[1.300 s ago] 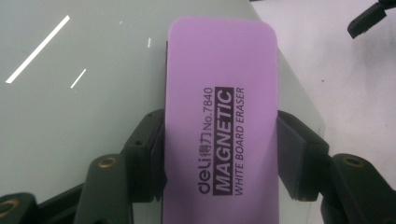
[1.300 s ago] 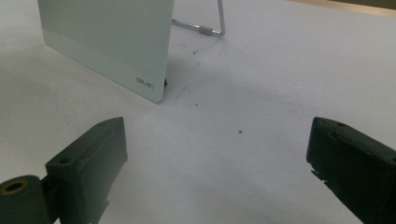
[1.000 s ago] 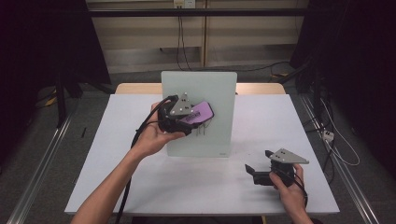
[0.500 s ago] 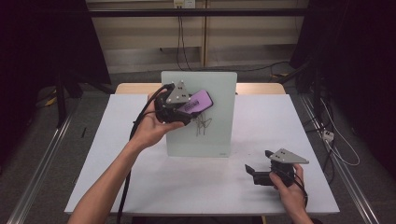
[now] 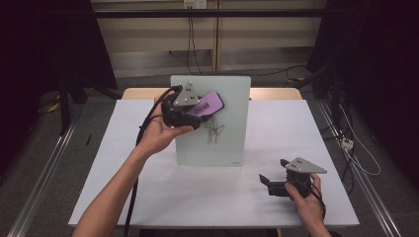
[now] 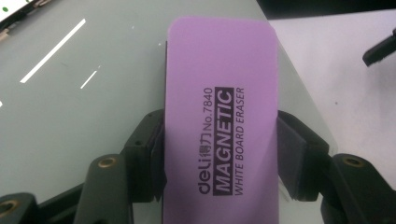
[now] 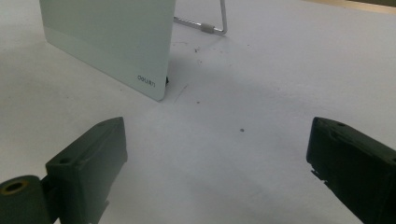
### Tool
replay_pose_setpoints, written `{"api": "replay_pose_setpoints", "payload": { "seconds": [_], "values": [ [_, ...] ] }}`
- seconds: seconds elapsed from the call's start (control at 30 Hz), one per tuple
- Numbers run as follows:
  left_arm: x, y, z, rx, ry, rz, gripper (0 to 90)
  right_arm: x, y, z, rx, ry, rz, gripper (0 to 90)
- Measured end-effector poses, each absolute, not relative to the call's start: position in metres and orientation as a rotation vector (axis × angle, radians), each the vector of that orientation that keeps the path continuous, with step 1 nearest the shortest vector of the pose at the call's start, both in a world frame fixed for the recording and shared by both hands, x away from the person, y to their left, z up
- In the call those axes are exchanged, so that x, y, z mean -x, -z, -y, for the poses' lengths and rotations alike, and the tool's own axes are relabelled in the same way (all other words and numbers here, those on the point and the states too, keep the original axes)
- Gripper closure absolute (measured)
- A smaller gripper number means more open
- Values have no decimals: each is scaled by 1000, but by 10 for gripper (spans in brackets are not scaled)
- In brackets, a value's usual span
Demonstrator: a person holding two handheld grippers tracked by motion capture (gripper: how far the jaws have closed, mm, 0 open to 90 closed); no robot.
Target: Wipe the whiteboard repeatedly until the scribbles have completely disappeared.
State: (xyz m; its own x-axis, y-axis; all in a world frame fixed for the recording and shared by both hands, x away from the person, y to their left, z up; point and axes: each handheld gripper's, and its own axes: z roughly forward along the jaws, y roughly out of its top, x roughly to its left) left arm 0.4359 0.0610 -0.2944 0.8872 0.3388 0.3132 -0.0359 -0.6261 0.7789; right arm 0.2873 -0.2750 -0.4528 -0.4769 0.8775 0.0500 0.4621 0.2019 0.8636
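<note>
Nearest the person, the right hand [image 5: 307, 196] rests low on the white desk [image 5: 123, 173] at its front right corner, holding the right gripper [image 5: 271, 182] level and pointing left across the surface; its jaws stand spread wide with bare desk between them. Farther in, the left forearm reaches up from the bottom edge at a slant, the left hand [image 5: 158, 133] cupped under the left gripper [image 5: 197, 112], which is raised and aimed rightward at the whiteboard [image 5: 232, 133]. Its jaws pinch the sides of a purple magnetic eraser [image 6: 224, 116], whose face lies against the upper left of the board, just above the black scribble [image 5: 213, 131]. The board stands upright mid-desk.
</note>
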Motion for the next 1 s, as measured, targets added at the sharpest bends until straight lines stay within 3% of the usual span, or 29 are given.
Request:
{"api": "replay_pose_setpoints", "payload": {
  "seconds": [0.6,1.0],
  "values": [
    [-414,345,-51,-2302,-501,-158,409,-288,453,275,-1244,-1205,-2026,56],
    [-420,320,-60,-2245,-560,-251,408,-288,453,275,-1245,-1207,-2025,56]
  ]
}}
